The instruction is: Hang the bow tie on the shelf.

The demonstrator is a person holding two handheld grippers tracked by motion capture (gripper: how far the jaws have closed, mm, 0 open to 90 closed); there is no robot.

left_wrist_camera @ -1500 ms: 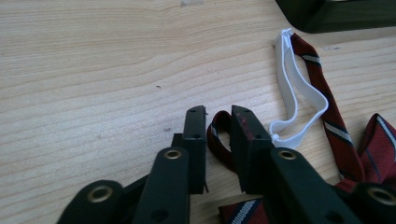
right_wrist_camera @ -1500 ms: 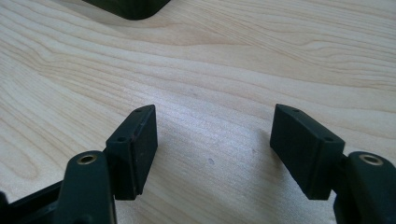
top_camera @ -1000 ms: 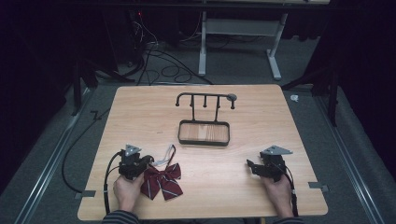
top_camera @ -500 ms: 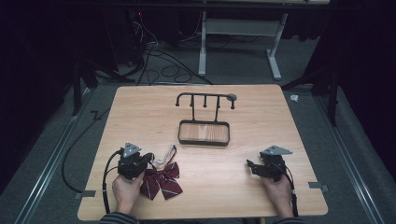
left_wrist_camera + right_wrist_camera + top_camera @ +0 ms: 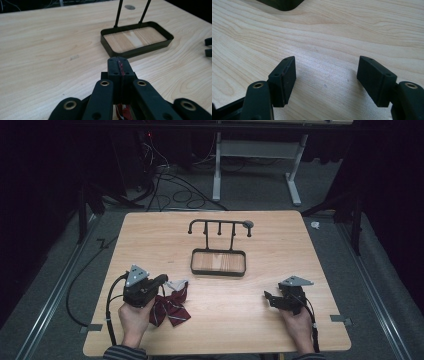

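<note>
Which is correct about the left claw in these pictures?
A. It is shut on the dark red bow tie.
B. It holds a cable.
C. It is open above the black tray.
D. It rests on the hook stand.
A: the left claw is closed with a strip of the dark red bow tie pinched between its jaws.

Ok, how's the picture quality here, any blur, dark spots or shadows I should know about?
High view: the table is evenly lit while the floor around it falls into darkness. Left gripper view: the left gripper, shut on the bow tie, is slightly soft, and the tray stays fairly sharp. Right gripper view: the right gripper casts soft shadows on the wood.
</note>
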